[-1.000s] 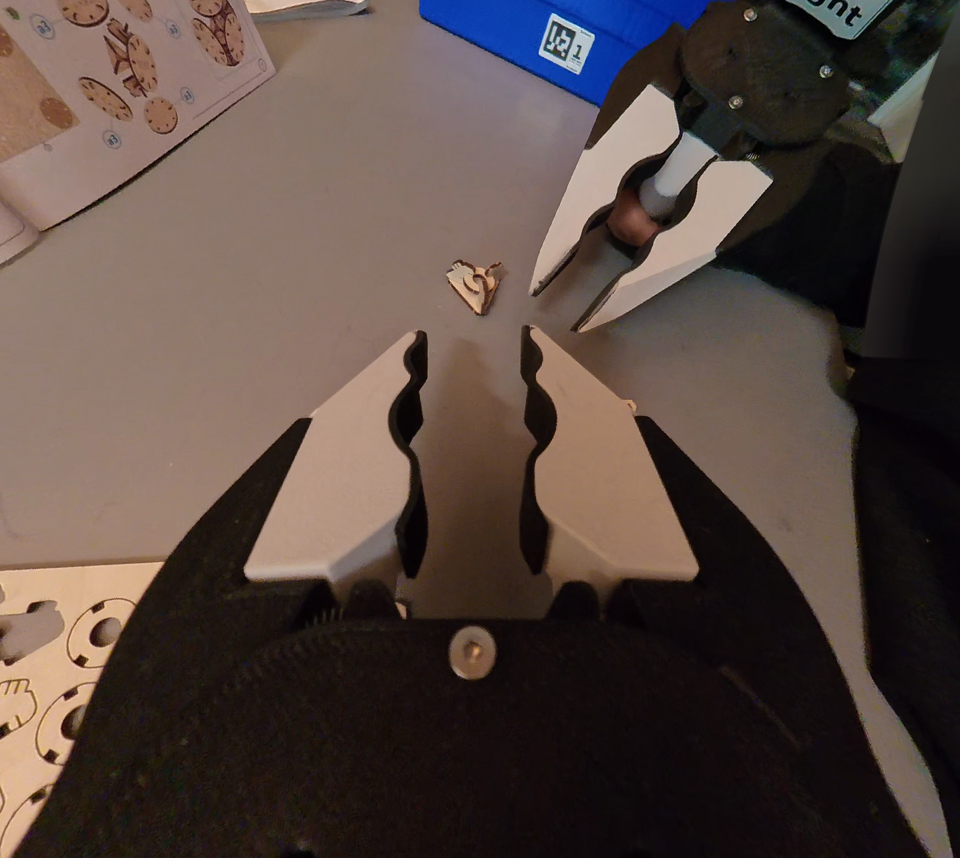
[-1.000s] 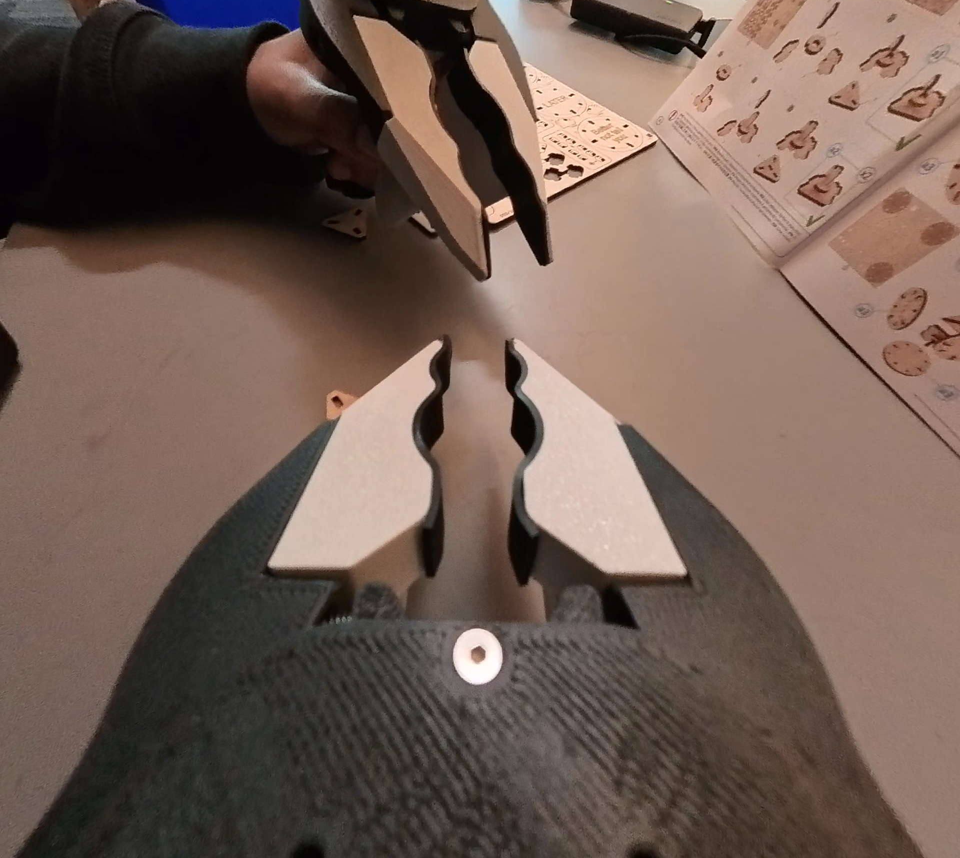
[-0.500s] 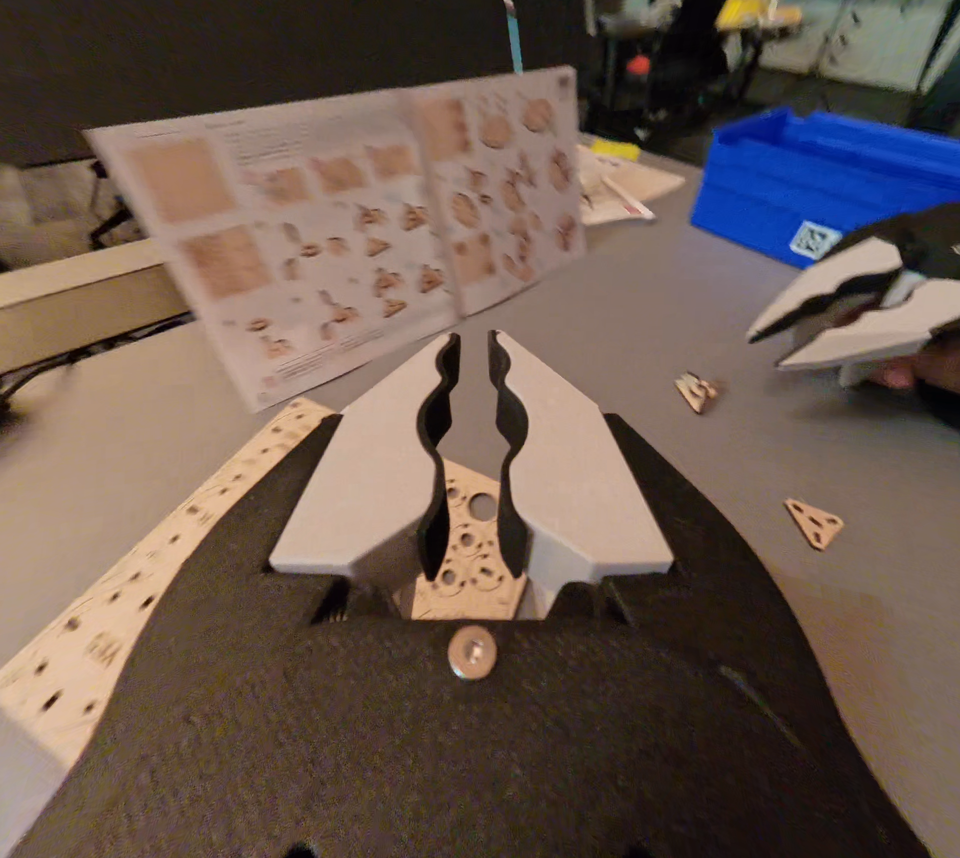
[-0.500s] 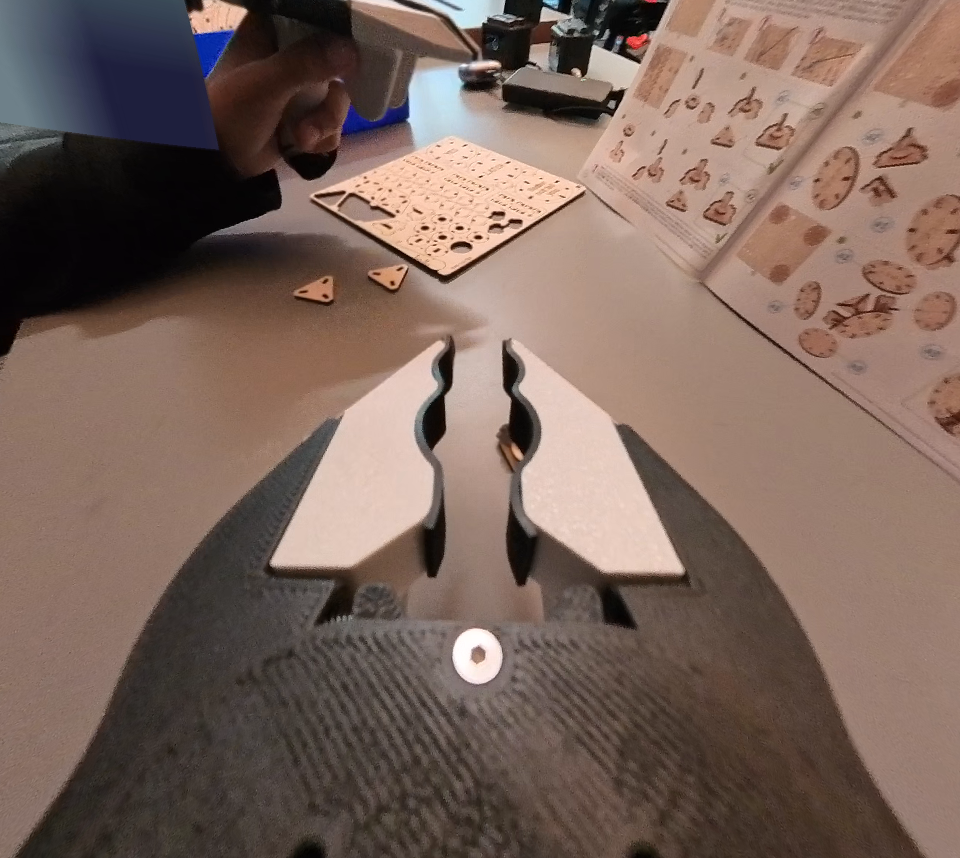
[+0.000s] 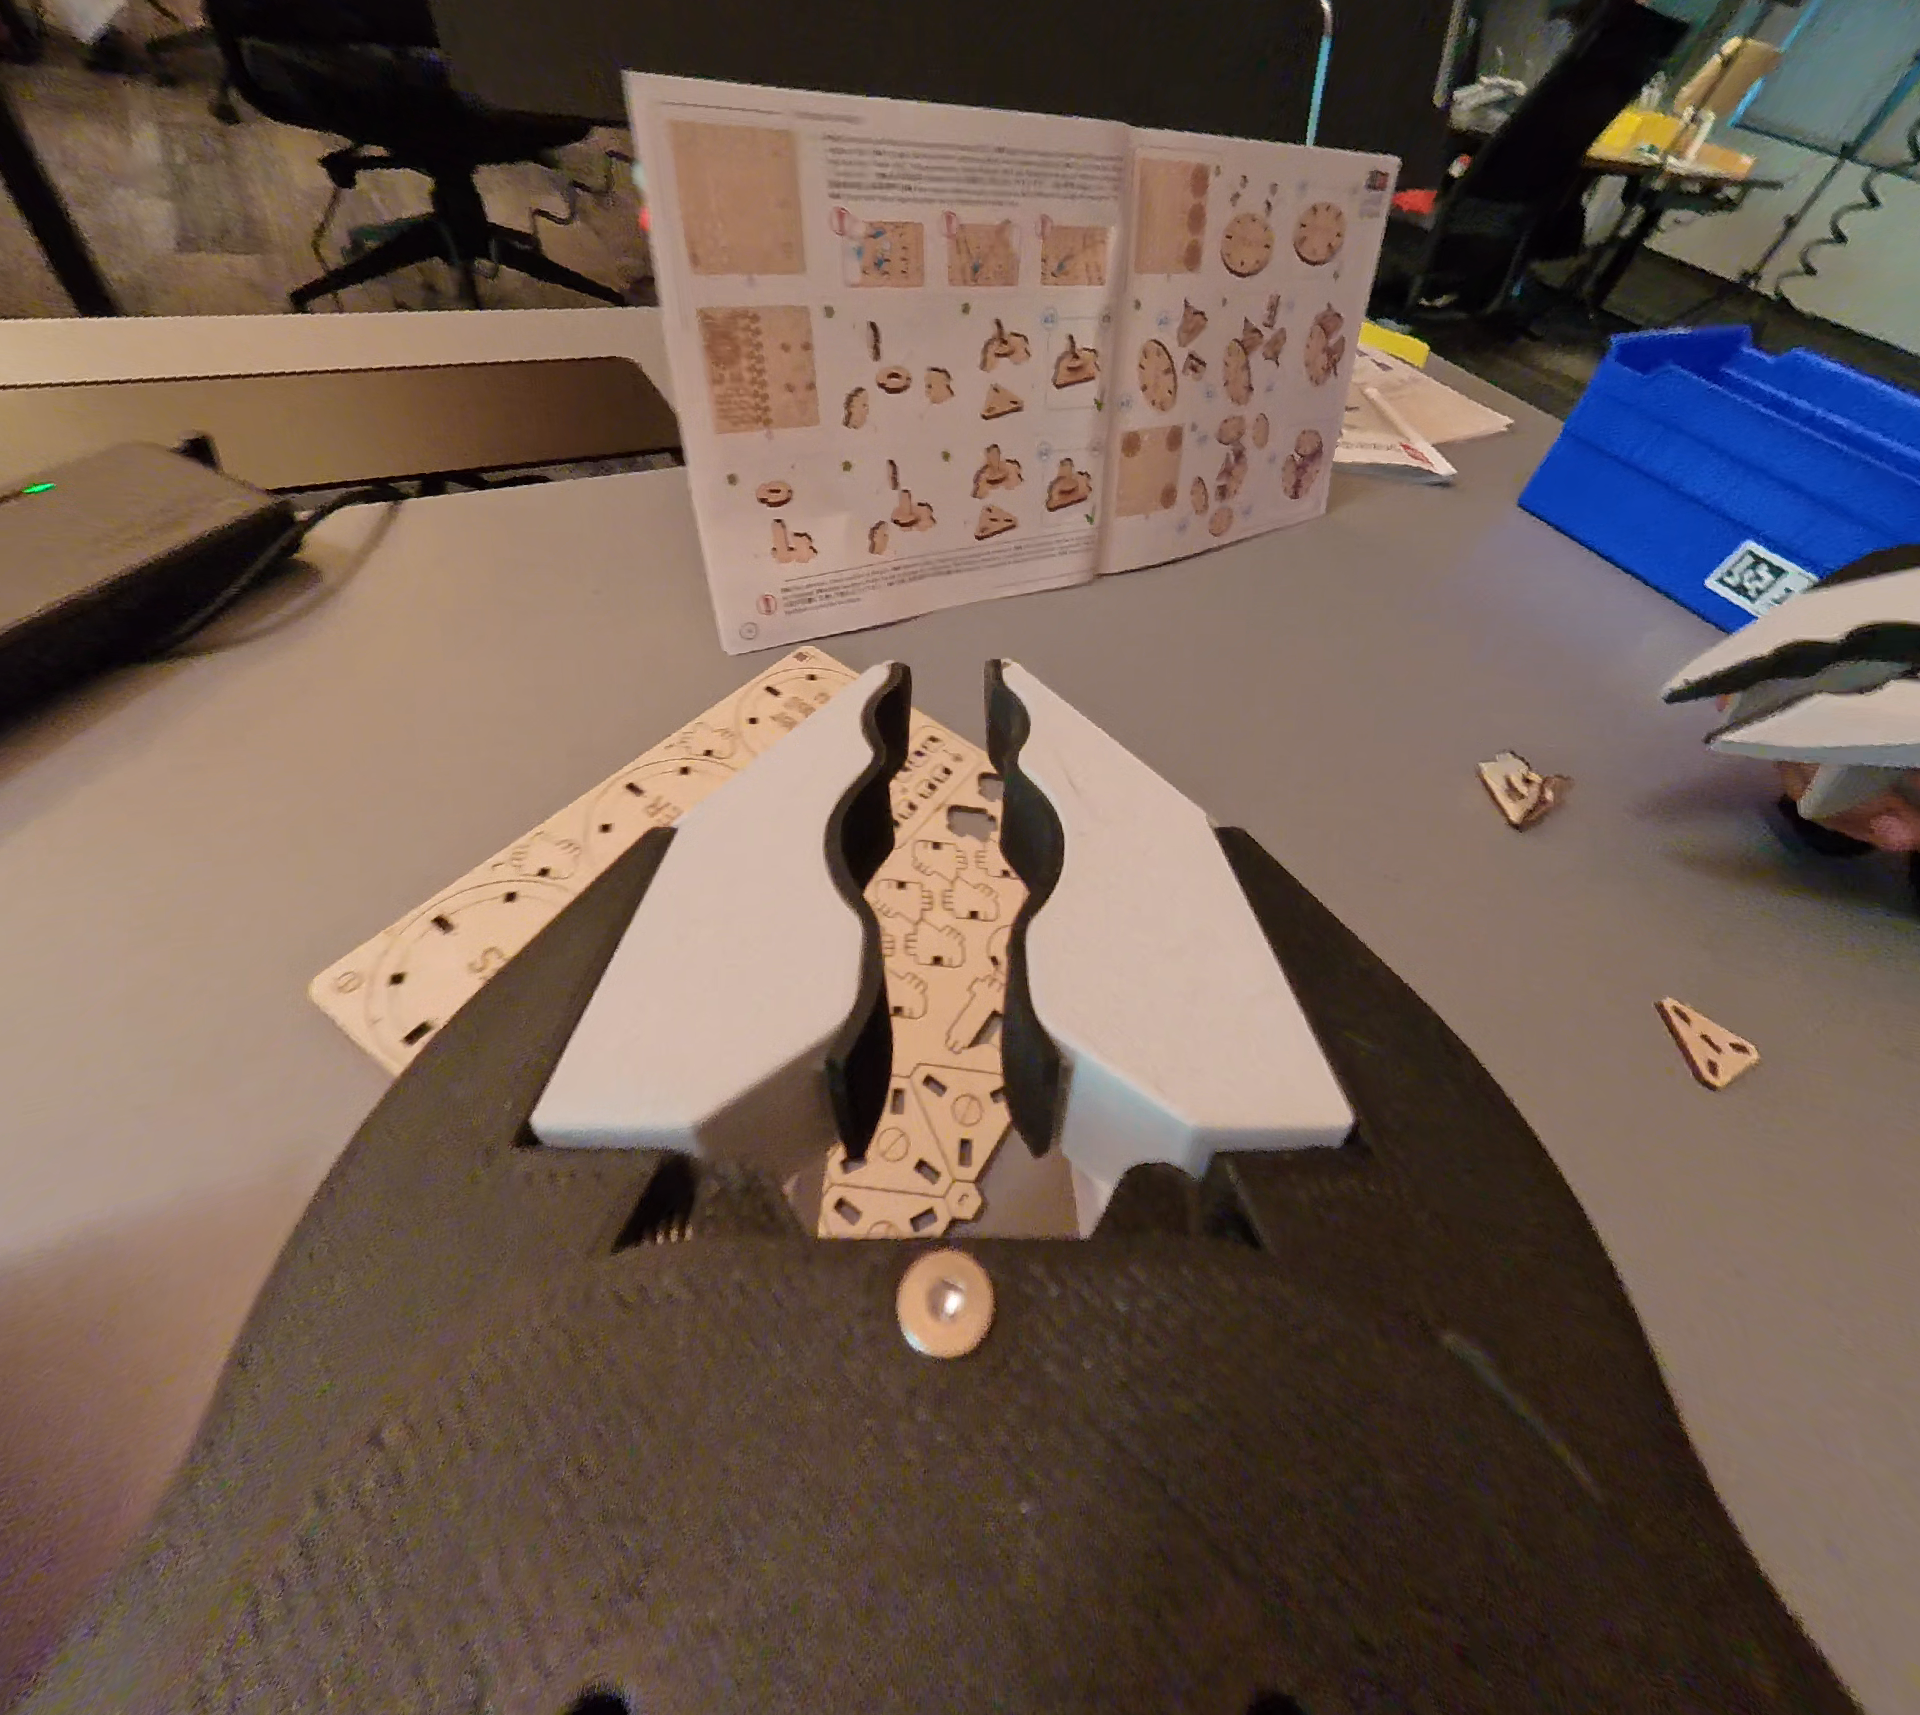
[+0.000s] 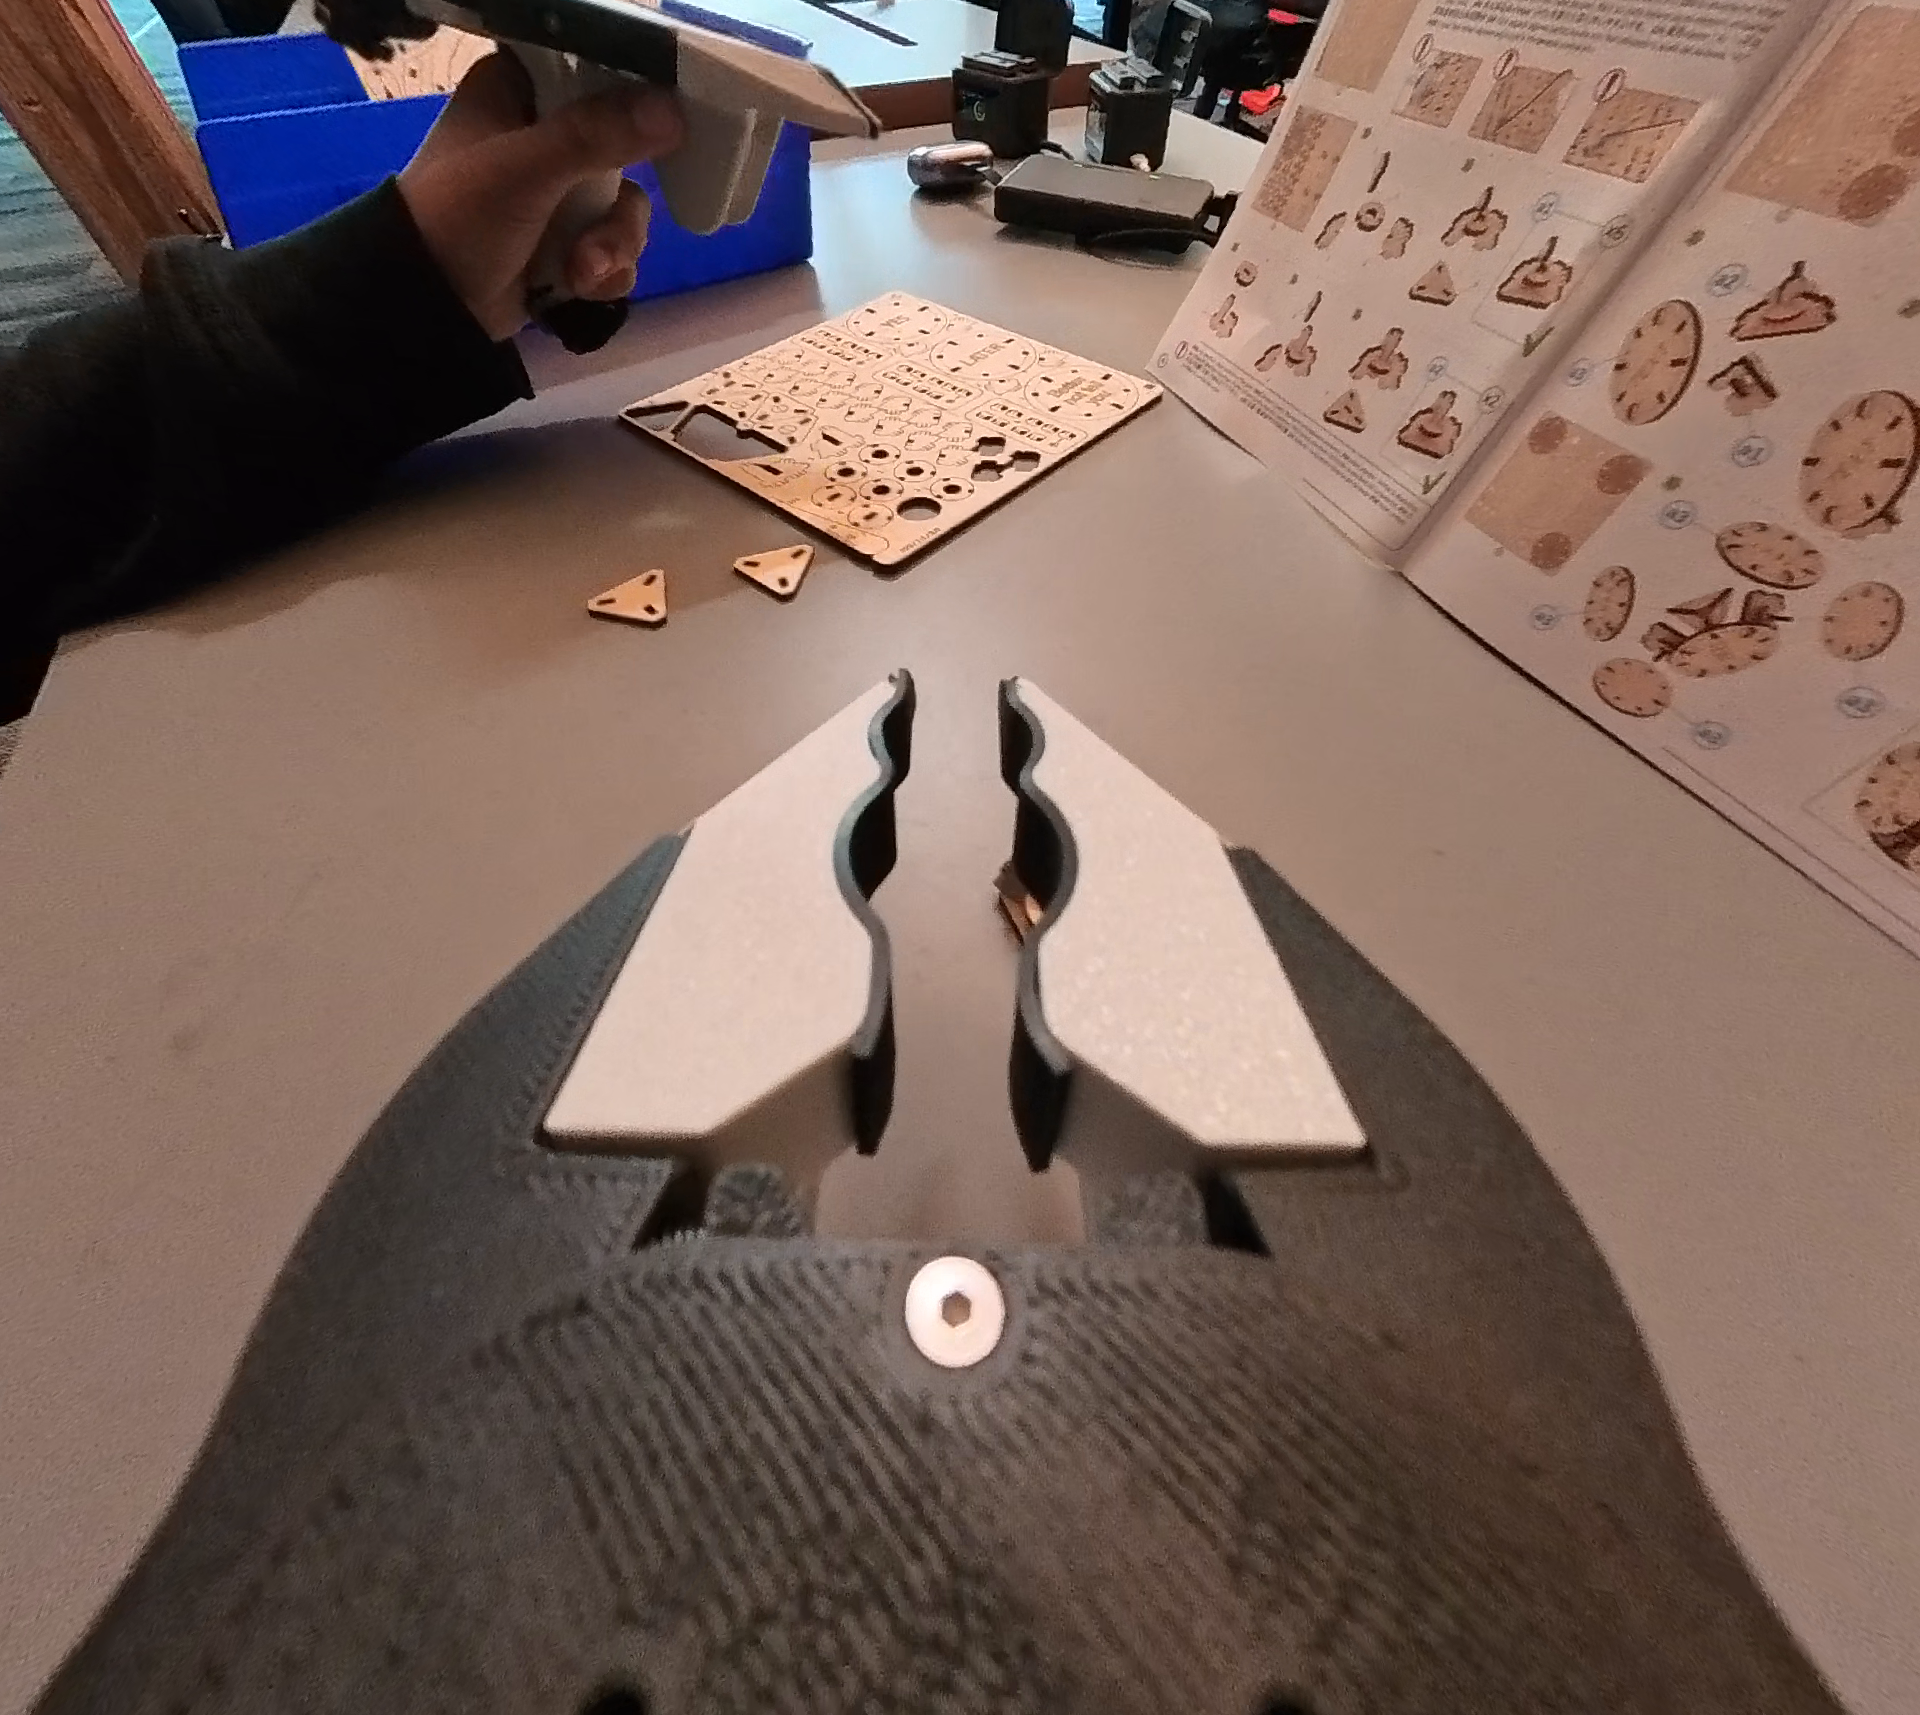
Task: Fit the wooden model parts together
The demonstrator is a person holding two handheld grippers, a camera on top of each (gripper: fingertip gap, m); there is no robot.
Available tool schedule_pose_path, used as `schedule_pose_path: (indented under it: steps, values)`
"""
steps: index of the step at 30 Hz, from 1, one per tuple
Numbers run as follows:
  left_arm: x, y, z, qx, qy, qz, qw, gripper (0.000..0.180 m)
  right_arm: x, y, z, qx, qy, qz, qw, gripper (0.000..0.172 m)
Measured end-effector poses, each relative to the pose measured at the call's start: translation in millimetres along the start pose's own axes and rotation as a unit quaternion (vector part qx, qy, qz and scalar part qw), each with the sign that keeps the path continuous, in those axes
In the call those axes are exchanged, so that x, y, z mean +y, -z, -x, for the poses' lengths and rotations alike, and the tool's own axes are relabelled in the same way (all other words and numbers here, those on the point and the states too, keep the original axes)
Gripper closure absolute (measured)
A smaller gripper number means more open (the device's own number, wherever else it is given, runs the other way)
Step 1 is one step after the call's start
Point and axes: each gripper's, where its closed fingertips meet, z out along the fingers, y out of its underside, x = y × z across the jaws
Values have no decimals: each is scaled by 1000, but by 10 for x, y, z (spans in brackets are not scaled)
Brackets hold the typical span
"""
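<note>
You are holding the left gripper (image 5: 943, 678) in the air above the wooden parts sheet (image 5: 540, 876), its fingers a little apart with nothing between the pads. The sheet is lying flat on the grey table (image 5: 416, 678), just in front of the open instruction booklet (image 5: 997, 335) standing at the far side. Your right gripper (image 6: 954, 694) is hovering low over the table, its fingers likewise slightly parted and gripping nothing. A small assembled wooden piece (image 5: 1522, 787) is lying on the table beneath it, peeking out beside the right finger, not pinched. Two loose wooden triangles (image 6: 630, 598) are lying near the sheet's near corner. A blue bin (image 5: 1745, 460) is sitting to the far right.
</note>
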Motion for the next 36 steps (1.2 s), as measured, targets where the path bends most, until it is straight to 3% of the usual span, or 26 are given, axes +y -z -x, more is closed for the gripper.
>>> schedule_pose_path:
  steps: [12, 31, 36]
  values:
    - [14, 247, 370, -54, 36, -22, 998, 168, 38, -41, 37, -4, 6, 11, 1000, 158]
    - [83, 182, 309, -34, 44, -5, 998, 167, 44, -47, 30, -3, 5, 13, 1000, 158]
    - [90, 165, 266, -24, 41, -2, 999, 167, -127, 29, 74, 1, 34, -32, 999, 167]
